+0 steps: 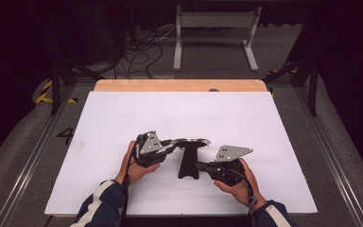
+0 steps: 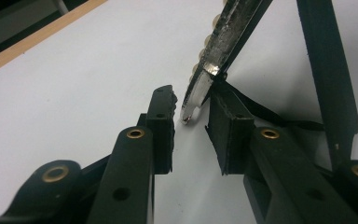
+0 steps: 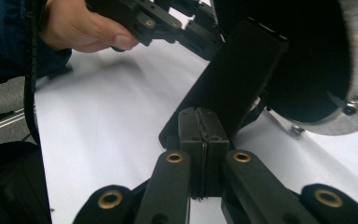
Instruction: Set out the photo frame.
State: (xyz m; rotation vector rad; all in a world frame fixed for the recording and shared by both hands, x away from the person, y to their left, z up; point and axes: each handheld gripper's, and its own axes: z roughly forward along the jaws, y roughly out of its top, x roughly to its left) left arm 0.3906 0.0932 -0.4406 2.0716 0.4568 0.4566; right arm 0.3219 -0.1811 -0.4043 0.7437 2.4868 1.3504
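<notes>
A round silver disc [image 1: 189,141] lies flat on top of a black stand [image 1: 188,165] in the middle of the white board. My left gripper [image 1: 170,144] reaches the disc's left rim. In the left gripper view that rim [image 2: 214,56] points in between the jaws of my left gripper [image 2: 193,107]; it lies against the right pad and a gap separates it from the left pad. My right gripper [image 1: 201,165] is level with the stand's right side. Its pads [image 3: 199,112] are pressed together with nothing between them, just in front of the stand [image 3: 242,74] and below the disc's dark underside [image 3: 307,60].
The white board [image 1: 123,118] covers a wooden table whose far edge [image 1: 179,85] shows behind it. A white metal frame [image 1: 215,33] and loose cables [image 1: 137,52] lie on the floor beyond. Dark rails run along both sides of the table.
</notes>
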